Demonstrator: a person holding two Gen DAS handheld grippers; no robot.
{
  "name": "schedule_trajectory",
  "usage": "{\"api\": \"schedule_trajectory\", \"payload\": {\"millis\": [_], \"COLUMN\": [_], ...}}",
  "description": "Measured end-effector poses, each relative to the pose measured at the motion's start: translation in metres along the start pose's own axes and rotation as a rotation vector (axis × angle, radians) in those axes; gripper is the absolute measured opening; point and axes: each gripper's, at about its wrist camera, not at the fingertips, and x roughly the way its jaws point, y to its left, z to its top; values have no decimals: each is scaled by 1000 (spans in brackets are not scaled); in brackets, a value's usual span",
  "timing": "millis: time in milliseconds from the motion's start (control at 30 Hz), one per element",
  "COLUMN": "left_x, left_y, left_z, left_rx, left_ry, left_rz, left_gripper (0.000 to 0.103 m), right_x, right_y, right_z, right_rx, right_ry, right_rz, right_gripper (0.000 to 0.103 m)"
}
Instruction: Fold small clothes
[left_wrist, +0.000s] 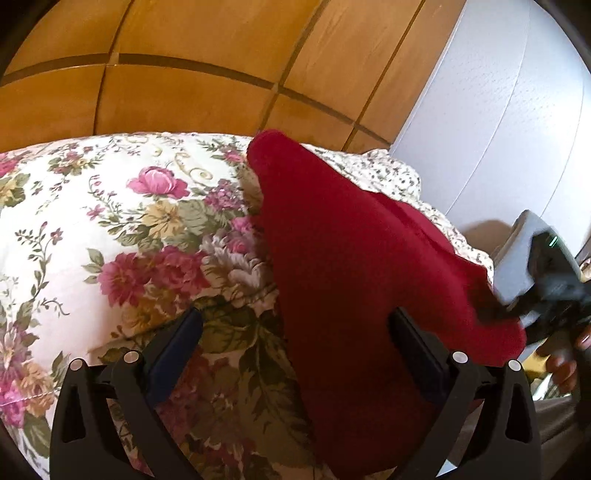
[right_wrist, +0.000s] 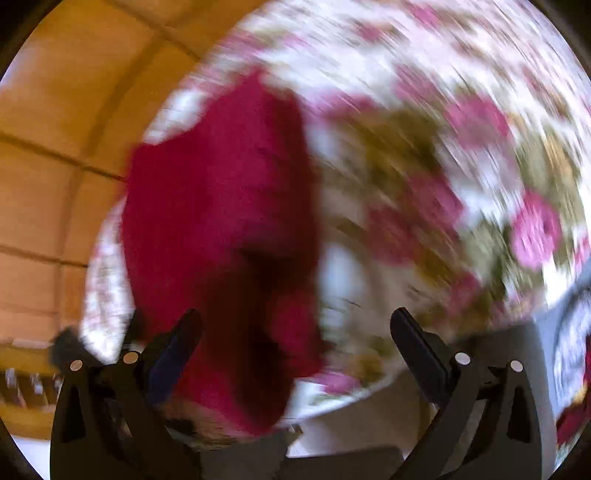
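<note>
A dark red small garment (left_wrist: 343, 258) lies on a floral bedspread (left_wrist: 110, 221), stretching from the far edge toward me. My left gripper (left_wrist: 295, 332) is open, its jaws wide apart just above the cloth's near part, with the right finger (left_wrist: 413, 343) over the red fabric. The right gripper's grey and black body (left_wrist: 543, 280) shows at the right edge, at the garment's right corner. In the blurred right wrist view the red garment (right_wrist: 221, 221) lies left of centre, and my right gripper (right_wrist: 295, 332) is open with nothing between its jaws.
Orange tiled floor (left_wrist: 184, 74) lies beyond the bed. A white wall or cupboard (left_wrist: 498, 110) stands at the right. A small-flowered sheet (left_wrist: 388, 173) shows at the far right of the bed. A hand (left_wrist: 561, 365) holds the right gripper.
</note>
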Motion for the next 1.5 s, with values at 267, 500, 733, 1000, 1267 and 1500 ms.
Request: {"api": "schedule_trajectory", "payload": {"millis": [267, 500, 733, 1000, 1267, 1500], "left_x": [-4, -17, 0, 24, 27, 33], "left_y": [7, 3, 11, 7, 6, 8], "left_z": [-5, 0, 23, 29, 27, 27], "left_rx": [-20, -36, -122, -53, -39, -44], "left_ry": [26, 16, 62, 116, 103, 107], "left_rz": [-21, -49, -86, -83, -81, -102], "left_gripper": [100, 100, 100, 100, 100, 100], "right_x": [-2, -36, -11, 7, 21, 23], "right_y": [12, 39, 42, 30, 33, 37], "right_z": [-1, 7, 29, 38, 48, 49], "right_rx": [7, -84, -77, -103, -114, -151], "right_ry": [-55, -271, -224, -187, -163, -179], "right_rz": [-16, 51, 111, 173, 191, 164], "right_gripper": [101, 101, 96, 86, 94, 94]}}
